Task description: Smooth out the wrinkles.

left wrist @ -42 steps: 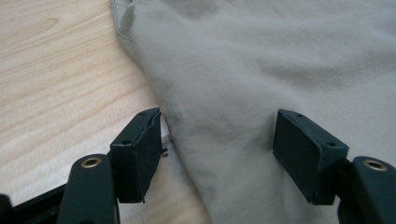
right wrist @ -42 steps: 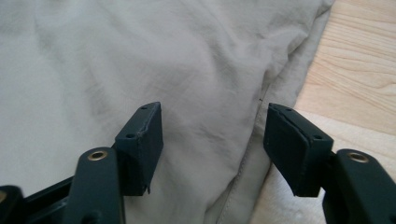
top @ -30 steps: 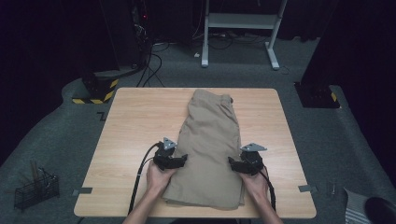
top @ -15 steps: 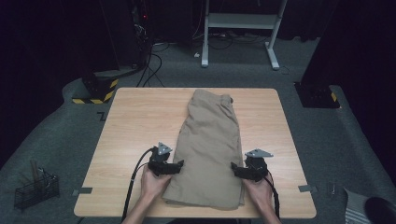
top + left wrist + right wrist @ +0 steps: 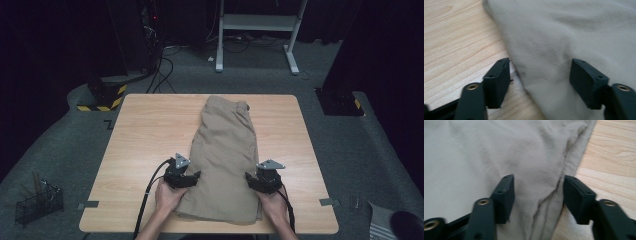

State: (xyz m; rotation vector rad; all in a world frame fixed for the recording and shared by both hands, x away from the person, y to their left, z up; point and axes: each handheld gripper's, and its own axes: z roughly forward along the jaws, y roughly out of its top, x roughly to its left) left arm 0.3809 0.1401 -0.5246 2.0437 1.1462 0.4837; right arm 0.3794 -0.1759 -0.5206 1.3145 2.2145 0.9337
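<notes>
While both tools straddle the shorts' edges, a wire basket sits floorside.

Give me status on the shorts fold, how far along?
Done: the khaki shorts lie folded lengthwise in a narrow strip on the table, waistband at the far end. In hand: the left tool and right tool are open, each straddling a side edge of the cloth near the hem, nothing clamped yet. Left, probably: grip both edges and fold the near end toward the waistband.
</notes>
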